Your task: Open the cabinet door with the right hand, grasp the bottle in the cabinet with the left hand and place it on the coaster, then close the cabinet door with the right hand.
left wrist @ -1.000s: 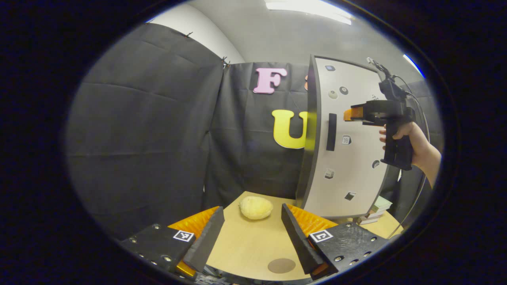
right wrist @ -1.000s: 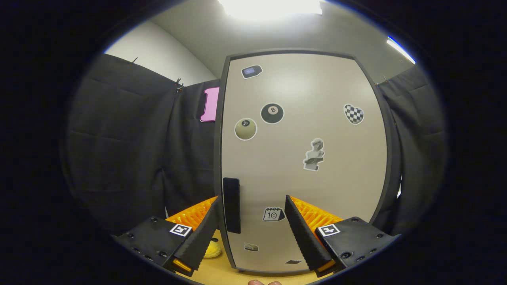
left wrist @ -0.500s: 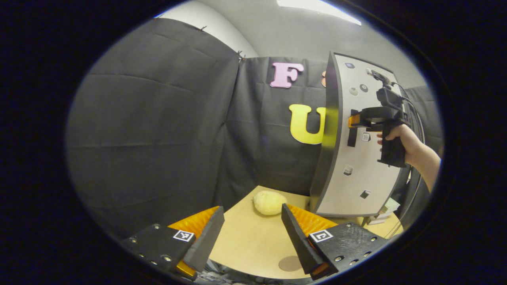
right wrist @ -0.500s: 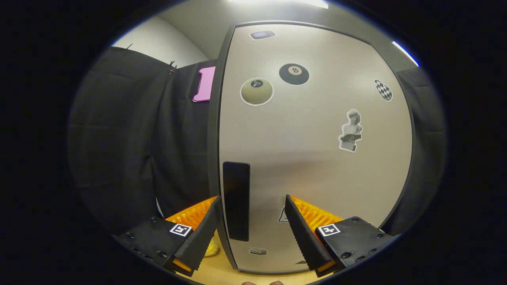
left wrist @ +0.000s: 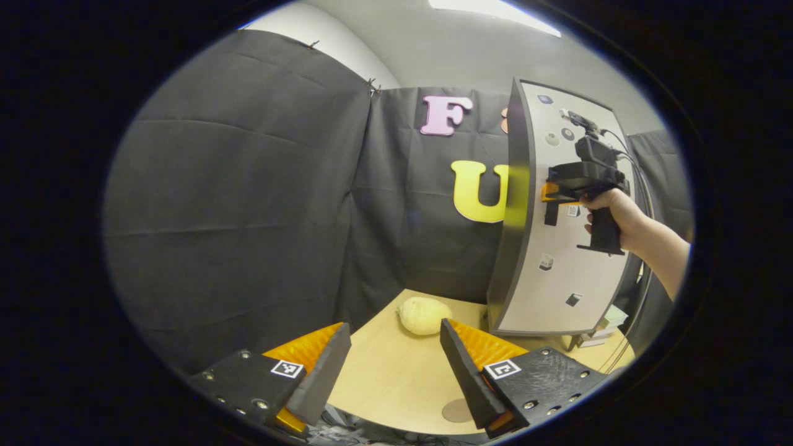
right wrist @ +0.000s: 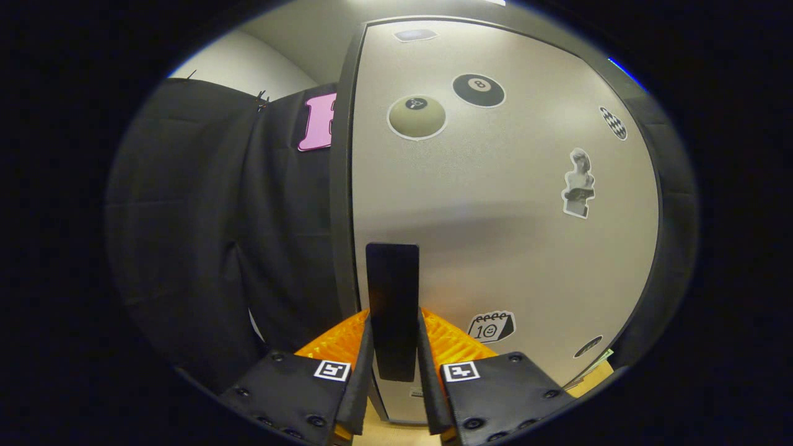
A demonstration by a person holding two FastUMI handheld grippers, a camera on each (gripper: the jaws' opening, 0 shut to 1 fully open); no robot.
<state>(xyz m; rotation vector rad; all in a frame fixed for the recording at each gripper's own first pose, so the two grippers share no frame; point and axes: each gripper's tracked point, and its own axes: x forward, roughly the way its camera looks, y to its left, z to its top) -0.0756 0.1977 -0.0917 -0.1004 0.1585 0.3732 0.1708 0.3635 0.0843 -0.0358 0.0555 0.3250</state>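
In the left gripper view, my left gripper hangs idle with jaws wide over the table; the coaster lies at six o'clock, bare. At two o'clock my right gripper meets the shut cabinet door.

In the right gripper view, the jaws have the door handle pinched. The pull, the bottle and the closing are all left; I cannot see the bottle behind the door.

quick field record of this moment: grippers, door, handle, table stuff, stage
right gripper: shut on the door handle
left gripper: open, holding nothing, above the table
cabinet door: closed, stickers on its front
coaster: bare, near the table's front edge
yellow lump: on the table beside the cabinet
stage: handle gripped, door not yet pulled open
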